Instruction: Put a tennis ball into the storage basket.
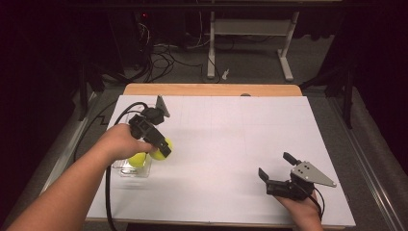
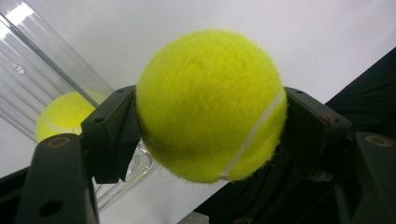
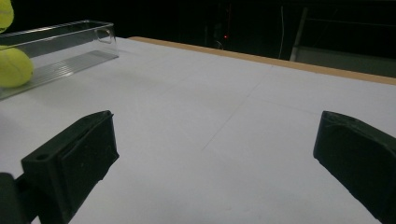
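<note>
My left gripper (image 1: 162, 150) is shut on a yellow tennis ball (image 1: 165, 148), held just above the right edge of a clear plastic box (image 1: 126, 169). In the left gripper view the ball (image 2: 210, 105) is squeezed between the two black pads (image 2: 112, 135). A second tennis ball (image 1: 137, 160) lies inside the box; it is also in the left gripper view (image 2: 65, 114) and the right gripper view (image 3: 14, 66). My right gripper (image 1: 278, 167) rests on the table near the front right, jaws wide open with nothing between them (image 3: 215, 154).
A white sheet covers the table (image 1: 226, 144), with a wooden edge (image 1: 211, 89) at the far side. The clear box (image 3: 65, 46) stretches along the table's left side. Beyond the table are a desk frame (image 1: 250, 43) and cables on a dark floor.
</note>
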Tool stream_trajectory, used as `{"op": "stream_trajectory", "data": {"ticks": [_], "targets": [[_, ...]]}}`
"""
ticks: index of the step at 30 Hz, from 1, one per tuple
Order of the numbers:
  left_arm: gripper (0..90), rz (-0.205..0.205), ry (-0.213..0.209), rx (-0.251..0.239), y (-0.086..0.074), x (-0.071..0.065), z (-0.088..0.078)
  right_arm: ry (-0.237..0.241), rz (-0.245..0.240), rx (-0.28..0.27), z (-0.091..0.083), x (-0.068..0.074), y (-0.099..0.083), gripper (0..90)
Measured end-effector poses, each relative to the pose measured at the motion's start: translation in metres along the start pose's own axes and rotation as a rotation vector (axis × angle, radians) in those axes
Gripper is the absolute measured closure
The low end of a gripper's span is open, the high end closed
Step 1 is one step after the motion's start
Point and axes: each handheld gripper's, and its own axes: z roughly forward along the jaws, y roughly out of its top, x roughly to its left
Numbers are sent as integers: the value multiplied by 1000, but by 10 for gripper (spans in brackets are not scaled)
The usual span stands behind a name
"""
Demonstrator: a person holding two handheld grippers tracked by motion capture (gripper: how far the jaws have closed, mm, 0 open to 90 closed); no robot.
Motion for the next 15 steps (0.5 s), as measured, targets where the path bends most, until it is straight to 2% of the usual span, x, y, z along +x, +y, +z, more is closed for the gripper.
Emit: {"op": "stream_trajectory", "data": {"ticks": [7, 15], "targets": [[272, -18, 11, 5, -1, 5, -3, 0, 1, 1, 0, 0, 0, 2], [272, -52, 19, -6, -6, 17, -9, 2, 1, 2, 0, 0, 0, 2]]}}
